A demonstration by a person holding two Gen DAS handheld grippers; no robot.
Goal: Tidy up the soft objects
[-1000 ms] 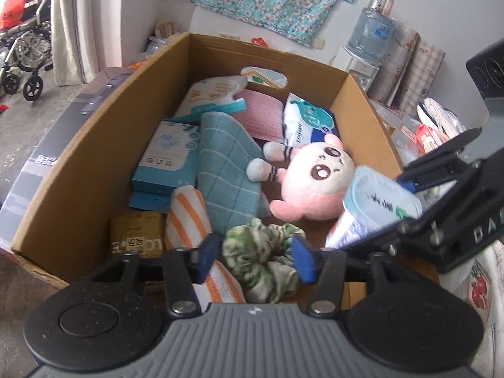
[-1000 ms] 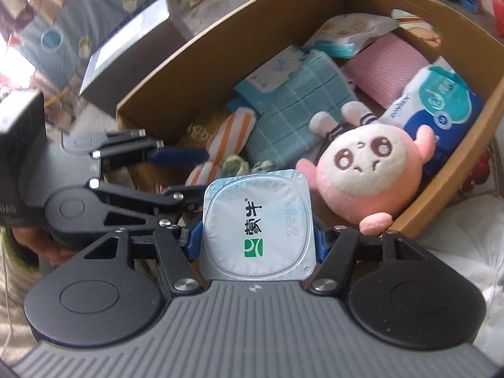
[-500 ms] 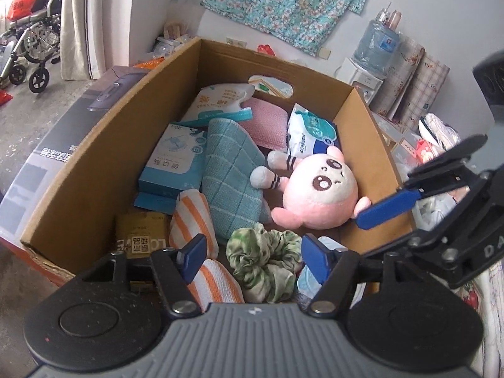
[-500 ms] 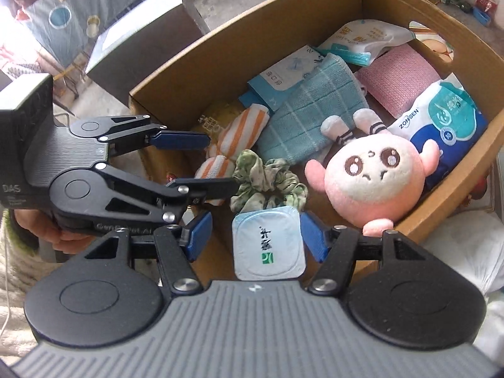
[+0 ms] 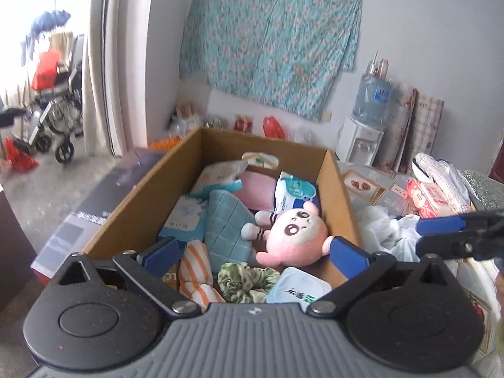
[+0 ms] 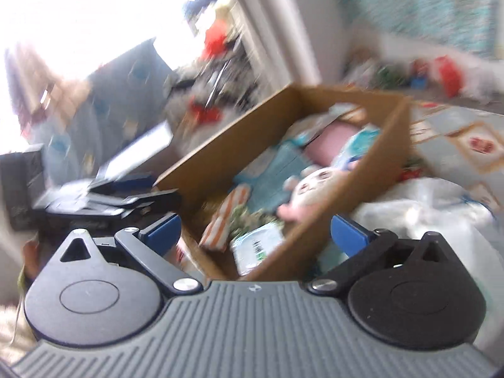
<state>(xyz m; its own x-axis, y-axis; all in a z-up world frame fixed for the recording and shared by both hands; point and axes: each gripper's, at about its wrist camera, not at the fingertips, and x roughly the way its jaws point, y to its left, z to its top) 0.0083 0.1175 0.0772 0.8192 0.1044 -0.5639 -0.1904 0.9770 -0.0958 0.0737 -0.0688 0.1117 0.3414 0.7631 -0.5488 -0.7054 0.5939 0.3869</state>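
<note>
Both the left gripper and right gripper have just opened wide and empty, the cardboard box seemingly nearer the left.

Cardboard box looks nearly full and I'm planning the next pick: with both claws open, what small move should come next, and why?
Probably swing the right claw toward the pile of white cloth beside the brown cardboard box: both claws have just opened, nothing between them, and the pale blue pouch already lies inside.
</note>
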